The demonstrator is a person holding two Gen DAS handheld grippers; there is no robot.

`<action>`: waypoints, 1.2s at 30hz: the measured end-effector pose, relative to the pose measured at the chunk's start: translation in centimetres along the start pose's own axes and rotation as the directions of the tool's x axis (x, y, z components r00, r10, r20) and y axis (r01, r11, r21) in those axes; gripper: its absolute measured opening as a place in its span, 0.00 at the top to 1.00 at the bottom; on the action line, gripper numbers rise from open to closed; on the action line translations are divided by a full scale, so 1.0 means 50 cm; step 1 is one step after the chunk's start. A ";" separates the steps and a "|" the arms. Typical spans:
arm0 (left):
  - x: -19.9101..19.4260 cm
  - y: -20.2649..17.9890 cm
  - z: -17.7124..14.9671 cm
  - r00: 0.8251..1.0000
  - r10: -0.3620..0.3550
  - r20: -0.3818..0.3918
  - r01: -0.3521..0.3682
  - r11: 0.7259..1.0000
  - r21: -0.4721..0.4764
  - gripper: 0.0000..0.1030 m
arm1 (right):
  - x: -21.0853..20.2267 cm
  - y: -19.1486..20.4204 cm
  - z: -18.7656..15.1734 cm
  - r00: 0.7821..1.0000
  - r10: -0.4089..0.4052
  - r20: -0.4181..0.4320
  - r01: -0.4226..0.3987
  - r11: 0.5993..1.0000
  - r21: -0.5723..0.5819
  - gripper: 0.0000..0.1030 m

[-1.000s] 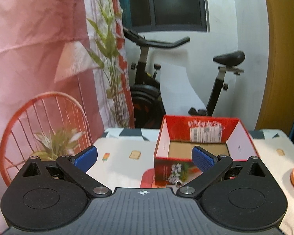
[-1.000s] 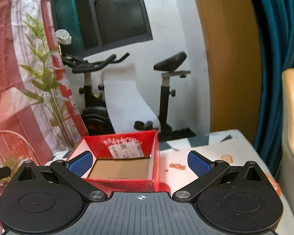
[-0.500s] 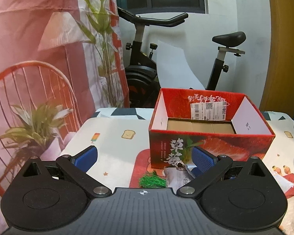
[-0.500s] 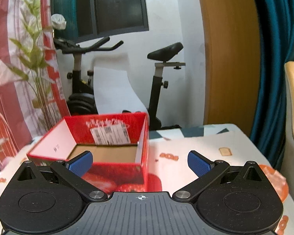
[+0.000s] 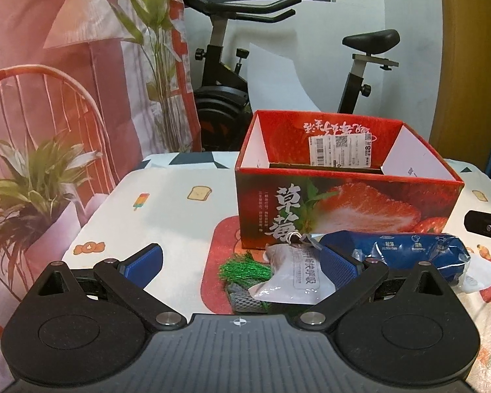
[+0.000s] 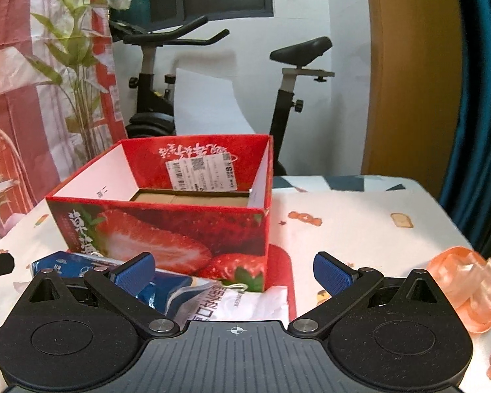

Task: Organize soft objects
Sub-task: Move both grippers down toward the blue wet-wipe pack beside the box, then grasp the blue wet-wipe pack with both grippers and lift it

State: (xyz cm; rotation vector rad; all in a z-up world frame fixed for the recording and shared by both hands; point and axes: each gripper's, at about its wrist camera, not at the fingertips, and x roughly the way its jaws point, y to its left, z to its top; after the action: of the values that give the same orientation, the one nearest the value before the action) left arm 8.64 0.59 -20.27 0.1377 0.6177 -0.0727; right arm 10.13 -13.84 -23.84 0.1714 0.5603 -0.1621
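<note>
Step in hand: judged from the layout, the approach to a first pick — no soft item is gripped yet.
Soft items: a grey pouch (image 5: 291, 278), a blue packet (image 5: 406, 250) and a green tassel (image 5: 244, 267) lie on the tablecloth (image 5: 167, 213) just in front of the strawberry box (image 5: 347, 203); an orange soft piece (image 6: 468, 298) sits apart, off to the right.
Box: open-topped, standing on the table, with only bare cardboard showing on its floor.
Left gripper (image 5: 240, 262): jaws spread wide, nothing between them; low over the table, pointing at the box's near wall, its right finger in front of the pouch's edge — contact cannot be told.
Right gripper (image 6: 234, 270): jaws spread wide, empty; level with the table, aimed at the box's right front corner, the blue packet under its left finger.
Doing it well: centre one pouch between the pads before closing, grip its body and not a loose corner or its string, lift clear of the box rim, then lower inside.
Risk: the items overlap, so a low closing could drag a neighbour along.
</note>
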 end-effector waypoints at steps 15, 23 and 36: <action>0.028 0.001 0.059 0.989 -0.143 -0.043 0.142 0.990 -0.022 0.00 | 0.025 0.012 -0.002 0.982 0.184 -0.042 -0.184 0.983 0.002 0.01; 0.056 -0.039 0.058 0.964 -0.262 -0.045 0.261 0.965 -0.026 0.00 | 0.035 0.030 -0.011 0.959 0.273 -0.075 -0.275 0.961 -0.021 0.03; 0.114 -0.083 0.031 0.905 -0.401 -0.143 0.401 0.916 -0.035 0.21 | 0.068 0.022 -0.024 0.924 0.362 -0.122 -0.362 0.932 0.020 0.13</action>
State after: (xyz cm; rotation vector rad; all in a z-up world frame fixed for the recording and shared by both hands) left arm 13.69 -3.88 -22.79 0.0086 0.7875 -0.4649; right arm 12.58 -12.88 -26.57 0.2803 0.6428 0.2114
